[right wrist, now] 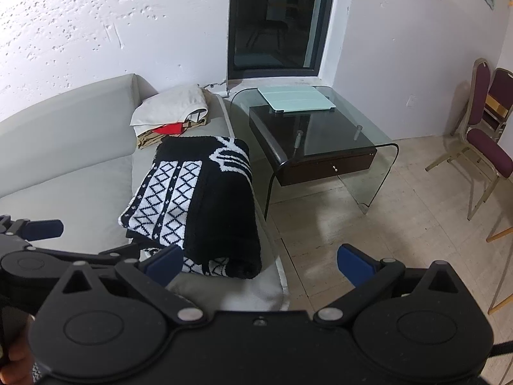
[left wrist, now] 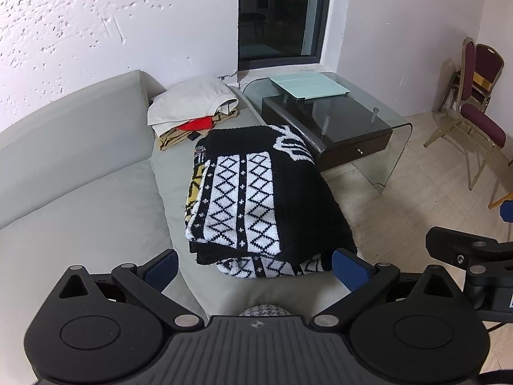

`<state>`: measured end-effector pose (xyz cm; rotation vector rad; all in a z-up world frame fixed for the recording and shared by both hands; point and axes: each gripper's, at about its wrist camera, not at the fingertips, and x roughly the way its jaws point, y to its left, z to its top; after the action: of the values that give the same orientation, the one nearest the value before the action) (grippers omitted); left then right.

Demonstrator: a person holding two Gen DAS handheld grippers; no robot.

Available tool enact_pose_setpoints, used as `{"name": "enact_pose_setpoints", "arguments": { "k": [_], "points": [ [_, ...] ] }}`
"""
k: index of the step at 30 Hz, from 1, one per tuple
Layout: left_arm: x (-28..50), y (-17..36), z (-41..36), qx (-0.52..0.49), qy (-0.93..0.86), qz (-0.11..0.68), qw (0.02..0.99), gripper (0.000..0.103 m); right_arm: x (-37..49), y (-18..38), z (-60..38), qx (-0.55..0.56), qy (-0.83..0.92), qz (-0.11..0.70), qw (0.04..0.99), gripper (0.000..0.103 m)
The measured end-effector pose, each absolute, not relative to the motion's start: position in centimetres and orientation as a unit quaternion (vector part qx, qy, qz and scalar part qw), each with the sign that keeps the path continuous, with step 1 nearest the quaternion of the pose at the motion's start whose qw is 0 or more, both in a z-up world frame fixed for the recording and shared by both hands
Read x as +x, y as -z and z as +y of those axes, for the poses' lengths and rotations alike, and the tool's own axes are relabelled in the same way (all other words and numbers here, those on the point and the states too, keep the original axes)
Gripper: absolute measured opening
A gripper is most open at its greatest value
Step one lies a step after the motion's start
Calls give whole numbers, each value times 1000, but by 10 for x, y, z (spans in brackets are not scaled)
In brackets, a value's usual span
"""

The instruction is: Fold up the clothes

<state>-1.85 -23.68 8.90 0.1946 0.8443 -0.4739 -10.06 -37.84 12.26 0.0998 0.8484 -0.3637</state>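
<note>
A black and white patterned knit garment [left wrist: 256, 192] lies folded in a thick stack on the grey sofa seat [left wrist: 96, 224], close to the seat's right edge. My left gripper [left wrist: 253, 271] is open, its blue pads on either side of the stack's near end, just short of it and touching nothing. In the right wrist view the same folded garment [right wrist: 198, 202] lies ahead and to the left. My right gripper [right wrist: 259, 264] is open and holds nothing; its left pad is near the stack's front corner and its right pad hangs over the floor.
A folded pile of white, red and tan clothes [left wrist: 192, 109] sits at the sofa's far end. A glass side table [left wrist: 352, 122] with a pale green tablet case [left wrist: 307, 85] stands right of the sofa. Maroon chairs [left wrist: 474, 102] stand by the right wall. Tiled floor [right wrist: 368, 224] lies between.
</note>
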Motion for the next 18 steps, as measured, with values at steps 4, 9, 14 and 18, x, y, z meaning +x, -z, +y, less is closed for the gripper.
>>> {"name": "enact_pose_setpoints", "arguments": {
  "k": [4, 9, 14, 18],
  "points": [
    [-17, -89, -234, 91, 225, 408, 880, 102, -99, -123, -376, 47, 171, 410, 895, 103],
    [-15, -89, -229, 87, 221, 410, 881, 102, -96, -123, -372, 45, 166, 413, 894, 103],
    [-16, -89, -228, 87, 221, 408, 881, 102, -96, -124, -371, 45, 166, 414, 894, 103],
    [-14, -89, -229, 86, 221, 412, 880, 102, -96, -124, -370, 43, 167, 414, 894, 103]
  ]
}}
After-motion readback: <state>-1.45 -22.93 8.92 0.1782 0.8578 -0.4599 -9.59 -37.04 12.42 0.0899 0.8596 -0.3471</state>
